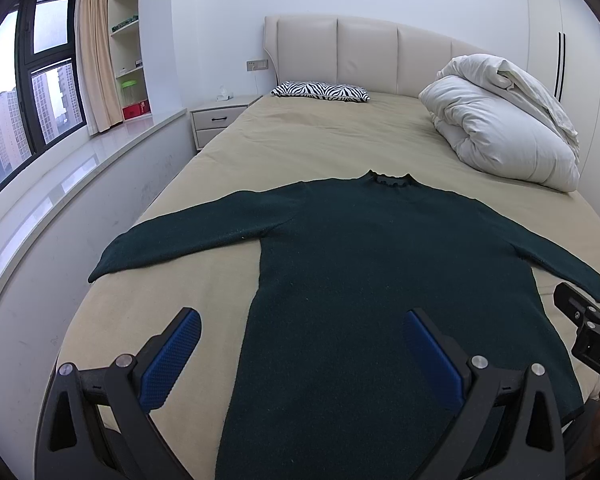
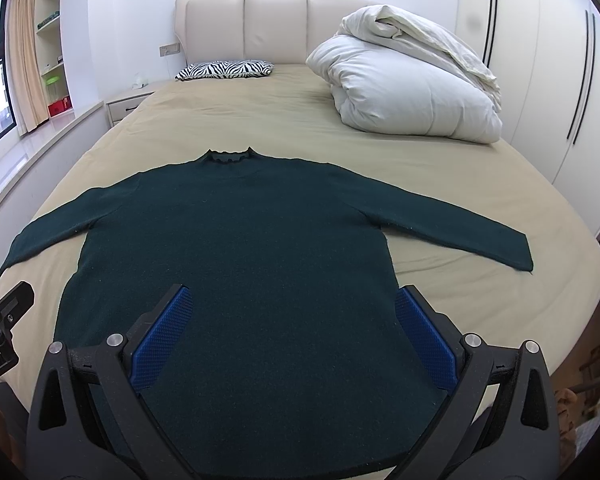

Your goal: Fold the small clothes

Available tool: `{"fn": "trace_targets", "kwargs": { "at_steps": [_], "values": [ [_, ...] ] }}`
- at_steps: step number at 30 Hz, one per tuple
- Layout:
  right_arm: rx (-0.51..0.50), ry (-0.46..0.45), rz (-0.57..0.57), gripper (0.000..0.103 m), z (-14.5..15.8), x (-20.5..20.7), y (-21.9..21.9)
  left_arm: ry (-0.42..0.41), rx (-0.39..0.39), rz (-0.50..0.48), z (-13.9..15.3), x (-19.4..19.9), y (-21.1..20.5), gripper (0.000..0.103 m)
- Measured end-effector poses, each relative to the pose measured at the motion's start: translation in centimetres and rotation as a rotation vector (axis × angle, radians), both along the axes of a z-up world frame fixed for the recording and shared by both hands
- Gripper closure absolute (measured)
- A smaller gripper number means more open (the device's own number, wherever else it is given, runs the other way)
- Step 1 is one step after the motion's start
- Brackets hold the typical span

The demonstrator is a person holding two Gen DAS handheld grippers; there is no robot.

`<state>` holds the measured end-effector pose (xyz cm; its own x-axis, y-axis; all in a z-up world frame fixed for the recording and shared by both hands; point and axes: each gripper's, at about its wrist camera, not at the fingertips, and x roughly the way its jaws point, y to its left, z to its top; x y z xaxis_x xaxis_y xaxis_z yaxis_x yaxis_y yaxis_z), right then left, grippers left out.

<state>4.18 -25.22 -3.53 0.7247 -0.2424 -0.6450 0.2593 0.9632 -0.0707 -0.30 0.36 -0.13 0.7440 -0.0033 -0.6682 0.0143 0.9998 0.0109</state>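
While both tools hang over the foot of the bed, the findings stand as follows.

Left gripper [image 1: 302, 354]: jaws spread wide, nothing between the blue pads; it hovers over the lower left part of the garment, one finger above the sheet, the other above the knit.

Right gripper [image 2: 294, 332]: jaws likewise wide apart and empty; both fingers sit above the lower body of the garment (whether the pads touch the fabric cannot be told).

Sweater [image 2: 236, 248]: dark green, long-sleeved, ruffled high collar; laid flat and face up on the near half of the bed, collar toward the headboard, hem toward the grippers, both sleeves stretched out to the sides and slanting down.

Bed sheet [image 2: 292, 128]: tan, lightly creased, covering the whole mattress.

Duvet [image 2: 412, 84]: white, bundled up on the right far side, well apart from the sweater.

Pillow [image 2: 224, 69]: zebra-striped, lying against the headboard [image 2: 244, 28].

Nightstand [image 1: 216, 120]: left of the bed, beside the window ledge.

Wardrobe [image 2: 540, 72]: white doors along the right wall.
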Motion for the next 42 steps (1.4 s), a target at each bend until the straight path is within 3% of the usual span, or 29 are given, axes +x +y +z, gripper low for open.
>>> {"fn": "trace_targets", "kwargs": {
  "at_steps": [42],
  "values": [
    [0.006, 0.002, 0.001, 0.000, -0.32, -0.15, -0.12, 0.003, 0.000, -0.001, -0.74, -0.22, 0.14, 0.000]
  ]
}}
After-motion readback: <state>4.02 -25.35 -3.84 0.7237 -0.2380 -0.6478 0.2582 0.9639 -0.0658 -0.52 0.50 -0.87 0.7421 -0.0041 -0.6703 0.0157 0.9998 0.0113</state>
